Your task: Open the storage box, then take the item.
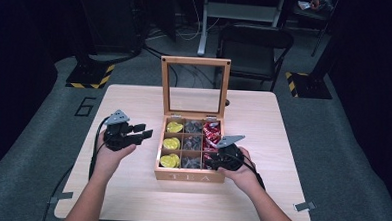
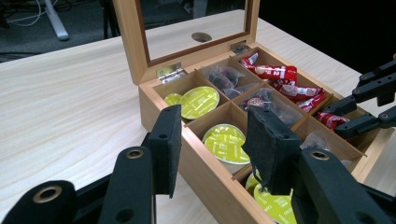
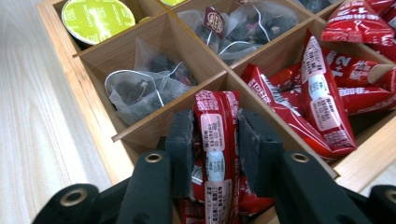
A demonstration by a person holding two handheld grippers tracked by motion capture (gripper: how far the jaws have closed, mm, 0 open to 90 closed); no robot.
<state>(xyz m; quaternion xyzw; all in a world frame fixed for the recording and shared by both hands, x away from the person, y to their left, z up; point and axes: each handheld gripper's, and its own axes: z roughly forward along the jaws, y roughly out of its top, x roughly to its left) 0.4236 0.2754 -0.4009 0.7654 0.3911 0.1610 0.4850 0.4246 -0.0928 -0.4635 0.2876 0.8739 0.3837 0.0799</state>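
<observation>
An open wooden tea box (image 1: 188, 177) stands mid-table with its glass lid (image 1: 195, 85) upright. Yellow-green capsules (image 2: 226, 142) fill its left column, tea bags (image 3: 140, 88) the middle, red sachets (image 3: 327, 98) the right. My right gripper (image 3: 215, 133) reaches into the near right compartment, and its pads press on one upright red sachet (image 3: 215, 163). From above, that gripper (image 1: 213, 160) sits at the box's near right corner. My left gripper (image 2: 212, 140) hovers just left of the box over its side wall, jaws apart with nothing between them; from above it (image 1: 144, 133) points toward the box.
The light wooden table (image 1: 260, 203) has free surface on both sides of the box and in front of it. A small round hole (image 1: 227, 103) lies behind the lid. A black folding chair (image 1: 254, 48) stands beyond the far edge.
</observation>
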